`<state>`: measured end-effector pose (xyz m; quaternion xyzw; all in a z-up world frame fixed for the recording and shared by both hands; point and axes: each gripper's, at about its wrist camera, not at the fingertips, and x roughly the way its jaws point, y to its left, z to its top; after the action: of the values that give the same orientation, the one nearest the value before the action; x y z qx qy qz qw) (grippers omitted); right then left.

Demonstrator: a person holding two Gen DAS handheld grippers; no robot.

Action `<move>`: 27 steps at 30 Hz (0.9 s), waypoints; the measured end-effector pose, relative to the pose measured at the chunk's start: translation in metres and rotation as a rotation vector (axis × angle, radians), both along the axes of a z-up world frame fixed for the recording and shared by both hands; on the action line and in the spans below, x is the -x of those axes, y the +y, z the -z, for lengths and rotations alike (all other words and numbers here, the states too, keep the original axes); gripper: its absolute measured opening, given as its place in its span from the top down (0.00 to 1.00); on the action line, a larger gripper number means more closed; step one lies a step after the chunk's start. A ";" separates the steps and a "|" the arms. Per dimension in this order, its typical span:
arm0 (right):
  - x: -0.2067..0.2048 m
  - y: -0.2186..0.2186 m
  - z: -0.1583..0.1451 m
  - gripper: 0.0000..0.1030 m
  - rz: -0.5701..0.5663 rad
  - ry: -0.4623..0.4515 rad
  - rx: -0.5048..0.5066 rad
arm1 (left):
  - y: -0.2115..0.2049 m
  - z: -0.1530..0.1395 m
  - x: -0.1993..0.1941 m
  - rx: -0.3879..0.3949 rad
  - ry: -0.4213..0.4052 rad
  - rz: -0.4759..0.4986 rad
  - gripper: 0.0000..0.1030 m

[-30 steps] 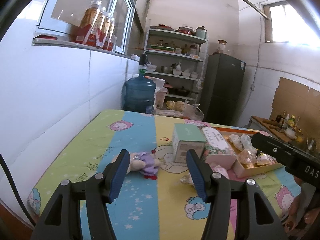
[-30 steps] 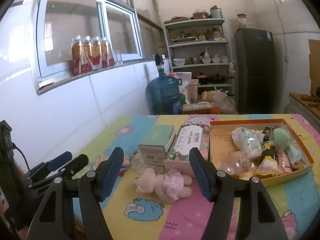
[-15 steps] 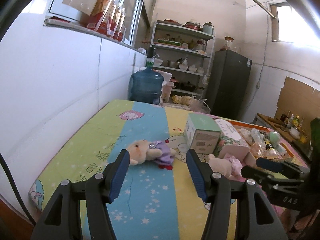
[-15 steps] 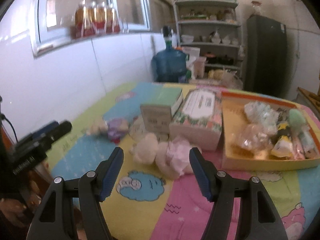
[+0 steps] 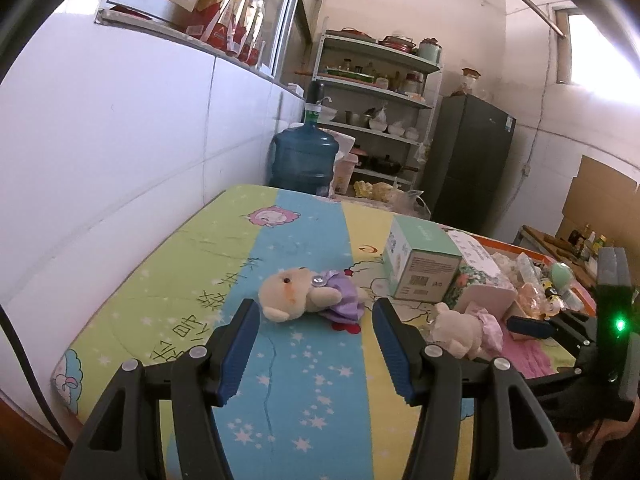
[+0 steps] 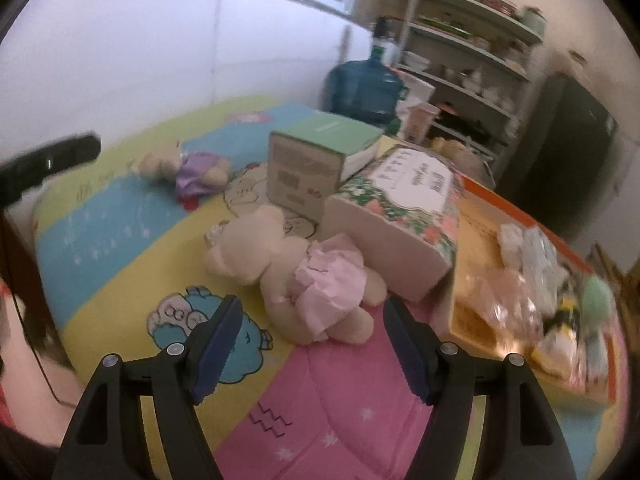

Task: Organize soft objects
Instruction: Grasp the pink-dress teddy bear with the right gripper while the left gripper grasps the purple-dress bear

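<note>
I've got two small plush bears lying on the table [image 5: 280,400], on its striped cartoon cover. The one in the purple dress [image 5: 310,294] is cream-coloured with a round head and a shiny button at the neck; it lies on its side with its long axis running left to right, head to the left, feet to the right. My left gripper [image 5: 314,354] sits just on the near side of it, fingers spread apart with nothing between them.

The bear in the pink dress [image 6: 298,276] is the same cream plush with a ruffled pink skirt. It lies along a diagonal, head to the far left, legs to the near right, touching the near end of the floral tissue box [image 6: 400,208]. My right gripper [image 6: 310,346] is just short of its legs, fingers opening, clear of the plush.

Beyond stands a green-topped box [image 6: 316,160], and right of that an orange tray [image 6: 476,216] of wrapped items.
</note>
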<state>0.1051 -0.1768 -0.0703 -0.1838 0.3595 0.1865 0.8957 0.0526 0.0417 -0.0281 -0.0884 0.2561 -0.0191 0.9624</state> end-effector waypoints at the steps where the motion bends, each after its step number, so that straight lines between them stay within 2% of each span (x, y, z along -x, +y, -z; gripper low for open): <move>1: -0.003 0.001 0.002 0.28 -0.008 -0.001 0.015 | 0.001 0.000 -0.001 0.001 0.002 -0.005 0.43; 7: -0.021 0.004 0.011 0.28 -0.036 0.024 0.028 | 0.003 0.005 -0.007 -0.003 0.015 -0.018 0.43; 13: -0.034 -0.001 0.015 0.28 -0.042 0.069 -0.028 | 0.008 0.005 -0.013 -0.014 0.010 0.002 0.43; 14: -0.035 -0.001 0.015 0.30 -0.038 0.075 -0.046 | 0.008 0.005 -0.013 -0.021 0.006 0.010 0.43; 15: -0.036 -0.002 0.015 0.43 -0.035 0.078 -0.056 | 0.010 0.005 -0.013 -0.027 0.003 0.014 0.43; 16: -0.037 -0.004 0.014 0.44 -0.031 0.081 -0.069 | 0.011 0.005 -0.014 -0.031 0.002 0.022 0.43; 19: -0.035 -0.007 0.012 0.50 -0.022 0.082 -0.094 | 0.015 0.004 -0.019 -0.031 0.005 0.069 0.43; 22: -0.030 -0.010 0.007 0.53 -0.012 0.084 -0.146 | 0.019 0.000 -0.024 -0.065 -0.006 0.141 0.43; 24: -0.026 -0.012 0.000 0.53 -0.008 0.080 -0.185 | 0.022 -0.002 -0.031 -0.080 -0.003 0.221 0.43; 27: -0.016 -0.010 -0.010 0.53 -0.013 0.069 -0.236 | 0.023 0.001 -0.049 -0.097 0.053 0.386 0.43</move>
<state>0.1212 -0.1867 -0.0606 -0.0730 0.3644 0.2396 0.8969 0.1019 0.0647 -0.0291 0.0084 0.2944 -0.1883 0.9369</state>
